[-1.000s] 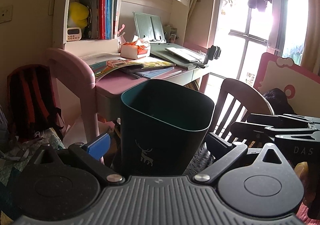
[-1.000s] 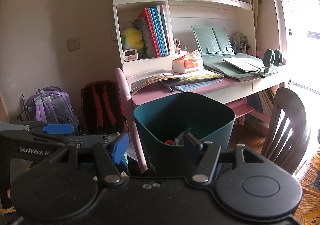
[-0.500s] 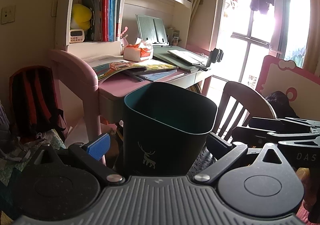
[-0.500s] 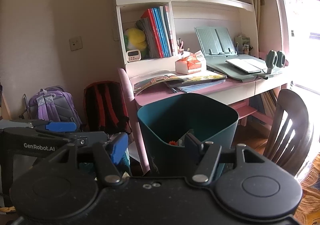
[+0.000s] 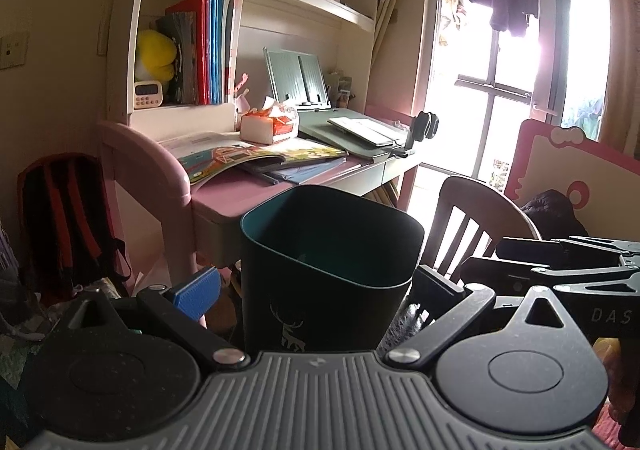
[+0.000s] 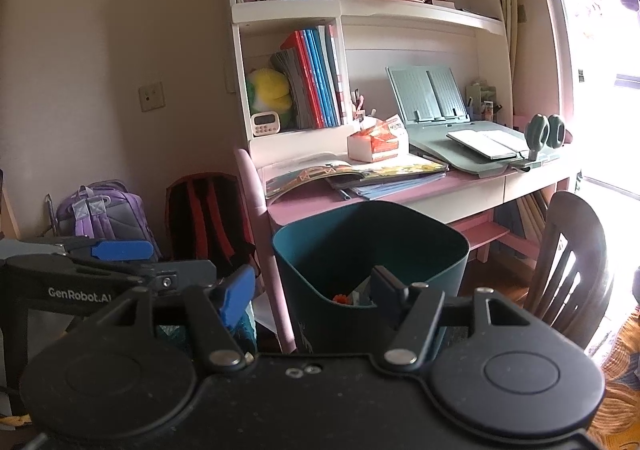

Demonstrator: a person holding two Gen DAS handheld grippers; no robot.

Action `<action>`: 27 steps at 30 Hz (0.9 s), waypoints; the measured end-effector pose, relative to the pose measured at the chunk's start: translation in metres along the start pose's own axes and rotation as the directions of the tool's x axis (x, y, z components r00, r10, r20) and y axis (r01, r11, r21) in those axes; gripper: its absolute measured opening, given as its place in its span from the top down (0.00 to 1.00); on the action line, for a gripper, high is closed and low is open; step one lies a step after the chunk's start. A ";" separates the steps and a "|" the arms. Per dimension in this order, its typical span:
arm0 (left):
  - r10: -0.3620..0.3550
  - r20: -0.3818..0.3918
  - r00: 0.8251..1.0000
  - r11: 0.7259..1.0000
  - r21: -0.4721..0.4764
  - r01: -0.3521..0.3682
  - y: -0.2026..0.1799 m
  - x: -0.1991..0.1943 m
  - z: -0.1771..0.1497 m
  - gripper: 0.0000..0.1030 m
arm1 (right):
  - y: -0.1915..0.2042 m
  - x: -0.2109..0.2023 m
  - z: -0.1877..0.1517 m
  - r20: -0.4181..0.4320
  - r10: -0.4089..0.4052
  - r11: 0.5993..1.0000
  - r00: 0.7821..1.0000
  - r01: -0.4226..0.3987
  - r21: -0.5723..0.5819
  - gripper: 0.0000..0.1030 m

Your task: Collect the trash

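Observation:
A dark teal trash bin [image 5: 328, 274] with a white deer mark sits between the fingers of my left gripper [image 5: 316, 290], which is shut on its sides and holds it. In the right wrist view the same bin [image 6: 372, 270] stands in front of my right gripper [image 6: 312, 290], whose right finger reaches over the rim. Some trash [image 6: 348, 296], orange and pale bits, lies inside the bin. The right gripper is open and holds nothing.
A pink desk [image 6: 400, 202] with open books, a tissue box [image 6: 378, 144] and a grey book stand [image 6: 432, 98] is ahead. A wooden chair [image 6: 572, 270] stands at right. Red [image 6: 208, 214] and purple [image 6: 104, 210] backpacks lean against the wall at left.
Both views have tilted up and drawn slightly back; the bin stays between the left gripper's fingers. The right gripper stays at the bin's rim.

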State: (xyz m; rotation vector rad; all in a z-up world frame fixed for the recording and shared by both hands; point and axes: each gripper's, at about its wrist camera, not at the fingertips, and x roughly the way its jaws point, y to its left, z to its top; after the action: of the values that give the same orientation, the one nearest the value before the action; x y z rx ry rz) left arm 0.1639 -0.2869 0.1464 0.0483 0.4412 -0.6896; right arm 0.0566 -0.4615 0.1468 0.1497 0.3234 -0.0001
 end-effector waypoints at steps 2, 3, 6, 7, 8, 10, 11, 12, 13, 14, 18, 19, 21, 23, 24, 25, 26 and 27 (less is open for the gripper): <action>0.004 0.007 1.000 1.000 0.005 -0.004 -0.001 -0.001 0.001 0.00 | 0.000 -0.002 -0.001 0.005 -0.003 1.000 1.000 0.003 -0.001 0.38; 0.004 0.012 1.000 1.000 0.008 -0.004 -0.002 -0.002 0.001 0.00 | 0.000 -0.003 -0.001 0.007 -0.004 1.000 1.000 0.004 -0.002 0.38; -0.001 0.026 1.000 1.000 0.015 0.001 -0.004 -0.005 0.001 0.00 | 0.001 -0.004 0.000 0.012 -0.009 1.000 1.000 0.009 -0.007 0.37; 0.002 0.028 1.000 1.000 0.017 -0.002 -0.005 -0.006 0.002 0.00 | 0.001 -0.005 0.000 0.013 -0.010 1.000 1.000 0.010 -0.009 0.37; 0.005 0.030 1.000 1.000 0.019 -0.006 -0.006 -0.006 0.001 0.00 | 0.002 -0.006 0.000 0.014 -0.010 1.000 1.000 0.010 -0.011 0.37; 0.009 0.037 0.999 1.000 0.019 -0.010 -0.007 -0.007 0.001 0.00 | 0.002 -0.007 0.000 0.017 -0.011 1.000 1.000 0.012 -0.013 0.37; 0.009 0.040 0.999 1.000 0.020 -0.010 -0.007 -0.008 0.001 0.00 | 0.001 -0.008 0.000 0.018 -0.012 1.000 1.000 0.012 -0.013 0.37; 0.009 0.043 0.999 1.000 0.021 -0.010 -0.008 -0.008 0.001 0.00 | 0.002 -0.009 0.000 0.018 -0.014 1.000 1.000 0.014 -0.012 0.37; 0.009 0.045 0.999 1.000 0.022 -0.010 -0.008 -0.009 0.001 0.00 | 0.002 -0.010 0.000 0.020 -0.015 1.000 1.000 0.015 -0.012 0.37; 0.009 0.047 0.999 1.000 0.025 -0.010 -0.009 -0.010 0.000 0.00 | 0.003 -0.009 0.001 0.020 -0.017 1.000 1.000 0.017 -0.012 0.37; 0.013 0.057 0.998 0.999 0.033 -0.014 -0.010 -0.010 0.000 0.00 | 0.003 -0.011 0.001 0.025 -0.020 1.000 1.000 0.020 -0.008 0.37; 0.012 0.058 0.998 0.999 0.033 -0.014 -0.011 -0.010 0.001 0.00 | 0.003 -0.012 0.001 0.025 -0.020 1.000 0.999 0.020 -0.007 0.37; 0.010 0.057 0.998 0.999 0.034 -0.012 -0.011 -0.011 0.000 0.00 | 0.003 -0.013 0.001 0.026 -0.019 1.000 0.999 0.019 -0.008 0.37; 0.012 0.054 0.998 0.999 0.038 -0.014 -0.013 -0.010 -0.001 0.00 | 0.003 -0.014 0.001 0.027 -0.024 1.000 0.999 0.024 -0.013 0.36; 0.012 0.054 0.998 0.999 0.038 -0.014 -0.013 -0.010 -0.001 0.00 | 0.003 -0.014 0.002 0.029 -0.026 1.000 0.999 0.026 -0.015 0.36; 0.011 0.053 0.999 0.999 0.039 -0.013 -0.013 -0.010 -0.001 0.00 | 0.003 -0.015 0.002 0.031 -0.026 1.000 0.999 0.026 -0.016 0.36; 0.008 0.051 0.999 0.999 0.038 -0.010 -0.013 -0.011 -0.001 0.00 | 0.004 -0.015 0.002 0.032 -0.024 1.000 0.999 0.025 -0.013 0.36; 0.004 0.051 0.999 0.999 0.037 -0.006 -0.013 -0.011 -0.001 0.00 | 0.003 -0.015 0.001 0.034 -0.025 1.000 0.999 0.026 -0.009 0.36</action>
State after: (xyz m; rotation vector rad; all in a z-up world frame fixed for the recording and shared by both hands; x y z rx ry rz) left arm 0.1476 -0.2903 0.1516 0.0663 0.3792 -0.6922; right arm 0.0428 -0.4587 0.1535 0.1361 0.2918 -0.0262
